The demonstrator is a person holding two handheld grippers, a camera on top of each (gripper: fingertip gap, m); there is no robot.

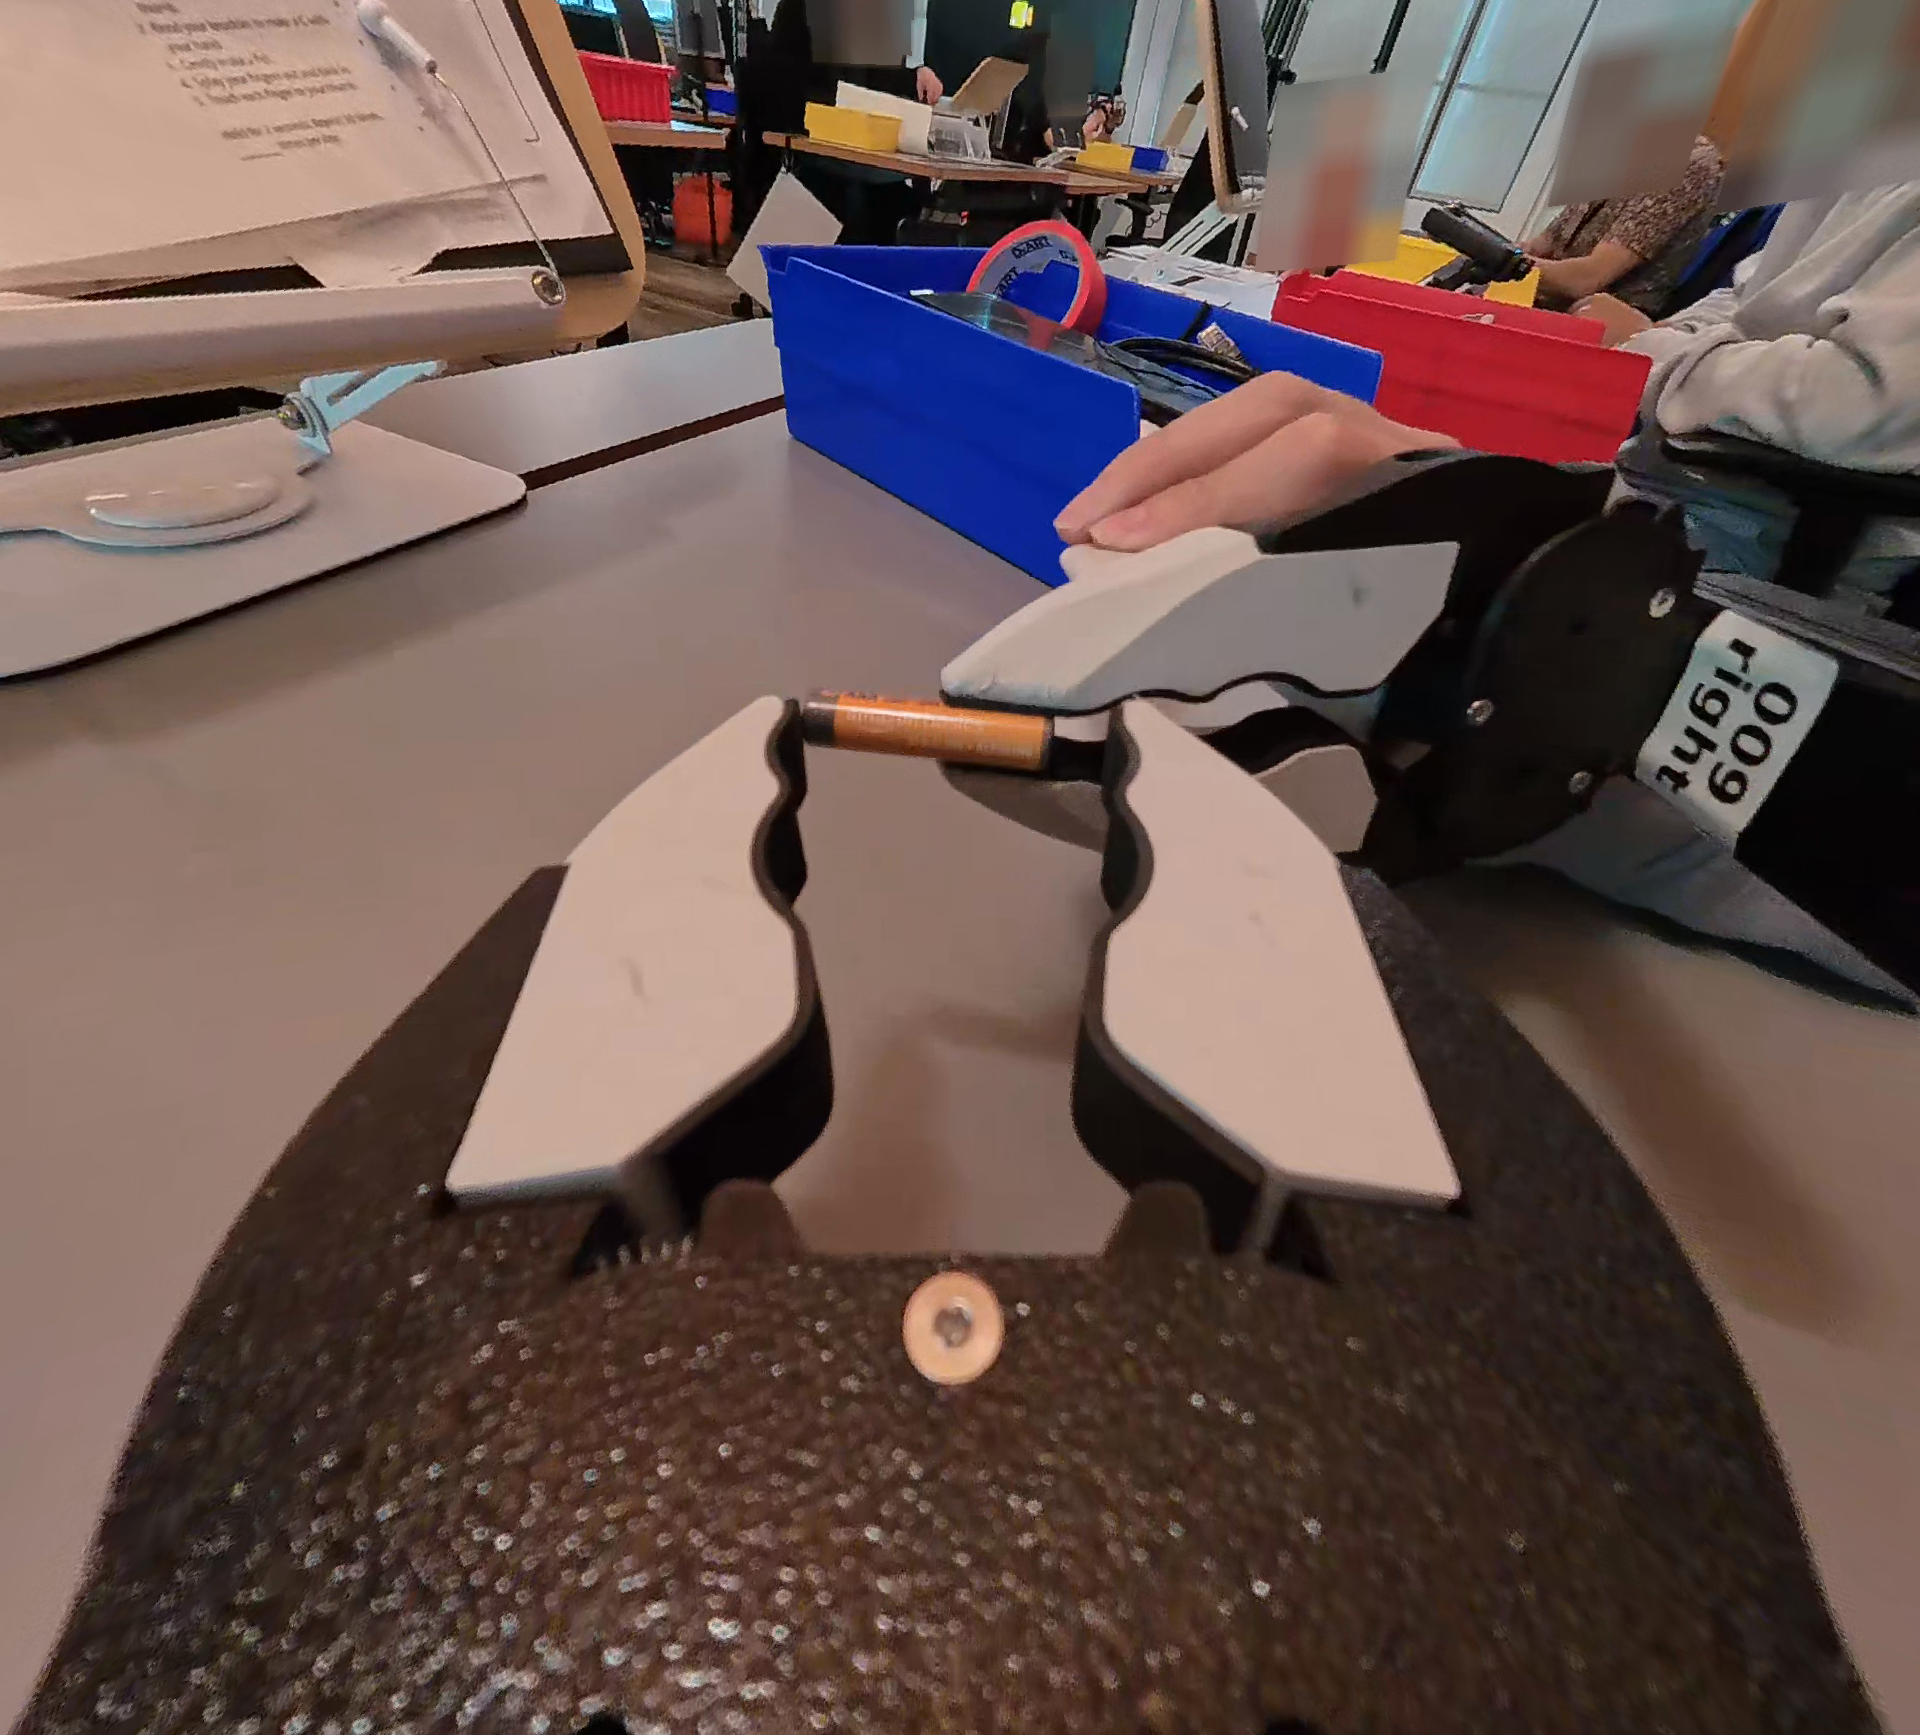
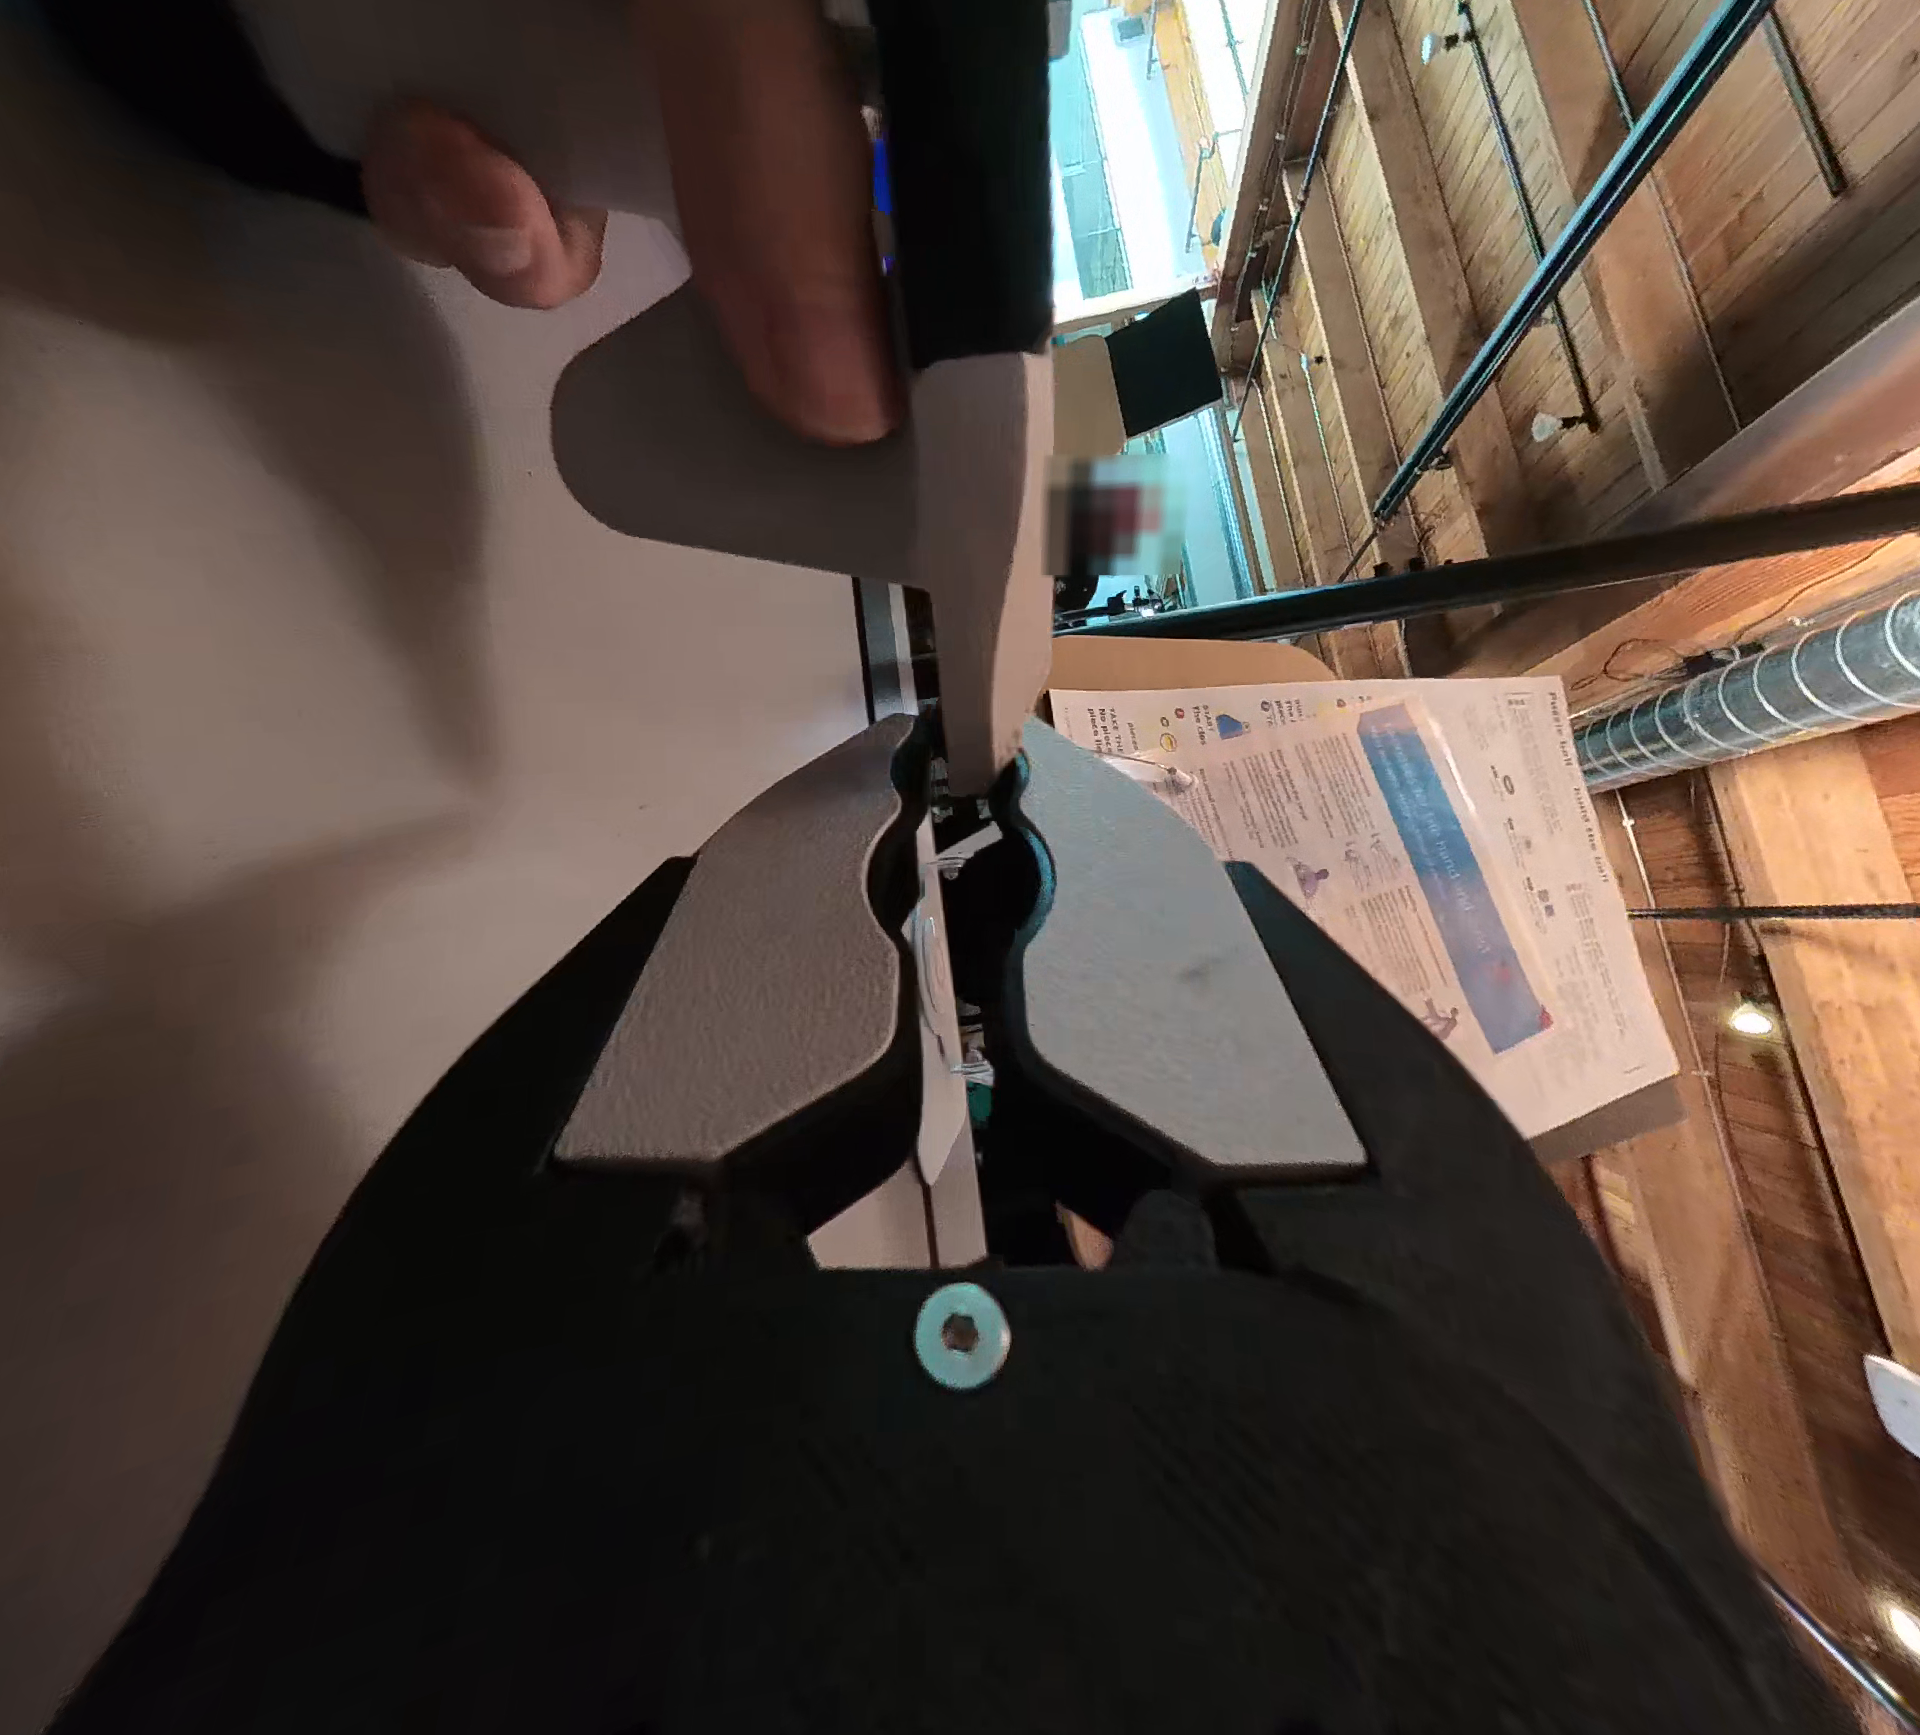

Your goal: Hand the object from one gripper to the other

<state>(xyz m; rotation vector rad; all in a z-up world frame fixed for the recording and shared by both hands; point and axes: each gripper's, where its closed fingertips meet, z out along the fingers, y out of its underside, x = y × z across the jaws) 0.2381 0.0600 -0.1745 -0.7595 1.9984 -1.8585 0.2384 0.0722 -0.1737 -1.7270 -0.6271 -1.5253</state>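
Where fingers [image 1: 769,750] spread, battery [image 1: 928,730] between.

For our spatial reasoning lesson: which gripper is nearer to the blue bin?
Right. The right gripper reaches in from the right, just in front of the blue bin's near corner. The left gripper sits farther back, its fingertips short of the bin.

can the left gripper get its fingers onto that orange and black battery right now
Probably yes. The orange and black cylindrical battery already lies crosswise between the left gripper fingertips, jaws open around it. The right gripper, turned on its side, seems to pinch its right half, leaving the ends exposed.
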